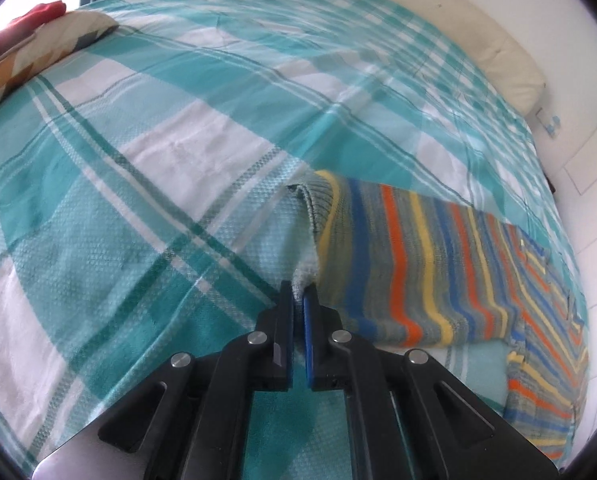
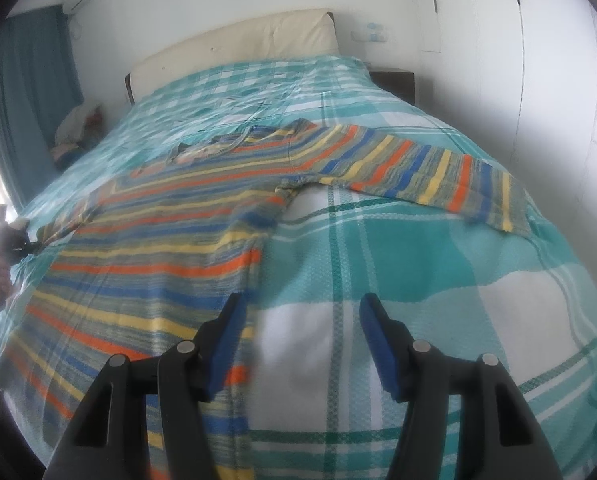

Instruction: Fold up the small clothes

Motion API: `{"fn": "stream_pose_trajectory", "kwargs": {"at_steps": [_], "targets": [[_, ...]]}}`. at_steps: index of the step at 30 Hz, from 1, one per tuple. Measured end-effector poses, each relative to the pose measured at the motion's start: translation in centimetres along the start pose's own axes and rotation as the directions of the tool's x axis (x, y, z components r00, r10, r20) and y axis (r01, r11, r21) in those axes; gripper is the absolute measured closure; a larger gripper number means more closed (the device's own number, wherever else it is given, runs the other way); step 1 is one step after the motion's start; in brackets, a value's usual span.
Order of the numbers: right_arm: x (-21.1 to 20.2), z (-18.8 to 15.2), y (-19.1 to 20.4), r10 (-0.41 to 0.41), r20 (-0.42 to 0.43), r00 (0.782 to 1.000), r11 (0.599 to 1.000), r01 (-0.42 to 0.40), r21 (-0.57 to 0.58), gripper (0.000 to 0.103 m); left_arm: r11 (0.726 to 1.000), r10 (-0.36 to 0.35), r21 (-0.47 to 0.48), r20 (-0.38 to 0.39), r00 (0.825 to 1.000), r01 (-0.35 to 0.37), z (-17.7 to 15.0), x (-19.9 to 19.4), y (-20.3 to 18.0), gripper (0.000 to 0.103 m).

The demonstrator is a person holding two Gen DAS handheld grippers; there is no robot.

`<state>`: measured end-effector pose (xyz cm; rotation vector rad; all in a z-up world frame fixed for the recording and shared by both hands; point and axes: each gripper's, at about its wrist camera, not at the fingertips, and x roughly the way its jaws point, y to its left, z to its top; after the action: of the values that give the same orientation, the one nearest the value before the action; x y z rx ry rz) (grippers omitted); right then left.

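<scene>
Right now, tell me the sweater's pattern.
Knitted striped sweater: orange, blue, yellow and grey-green stripes; clearest in the right wrist view.

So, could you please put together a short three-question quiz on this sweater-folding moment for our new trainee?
1. True or false: the left gripper is shut on the cuff of the striped sweater.
2. How do the right gripper's jaws stand? A) wide open B) clamped on a sleeve C) out of view
3. Fill in: the sweater lies spread on a teal-and-white plaid ____.

Key: 1 true; 2 A; 3 bedspread.
</scene>
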<state>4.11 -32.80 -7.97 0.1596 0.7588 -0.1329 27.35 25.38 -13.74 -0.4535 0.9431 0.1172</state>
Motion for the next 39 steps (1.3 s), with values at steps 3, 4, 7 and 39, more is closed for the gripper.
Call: {"fn": "stream_pose_trajectory", "kwargs": {"at_steps": [3,4,7,39], "targets": [[0.3,0.1,-0.1,0.0,-0.008,1.0,1.0,0.0,0.003,0.044,0.999,0.017,0.027,0.006,1.0,-0.017,-0.1,0.3,-0.3,0.101],[0.3,0.1,-0.1,0.001,-0.01,1.0,1.0,-0.001,0.003,0.044,0.999,0.02,0.029,0.007,1.0,-0.02,-0.1,0.4,-0.3,0.101],[0.3,0.1,-0.1,-0.005,-0.004,1.0,1.0,0.005,-0.001,0.044,0.999,0.026,0.018,0.007,1.0,-0.026,-0.1,0.6,-0.2,0.101],[2.0,-0.6,-5.7,-0.156,-0.075,0.985,0.97,0.167,0.176,0.035,0.941,-0.171,0.296,0.004,0.985,0.162,-9.9,-3.0,-4.7,0.001]]}}
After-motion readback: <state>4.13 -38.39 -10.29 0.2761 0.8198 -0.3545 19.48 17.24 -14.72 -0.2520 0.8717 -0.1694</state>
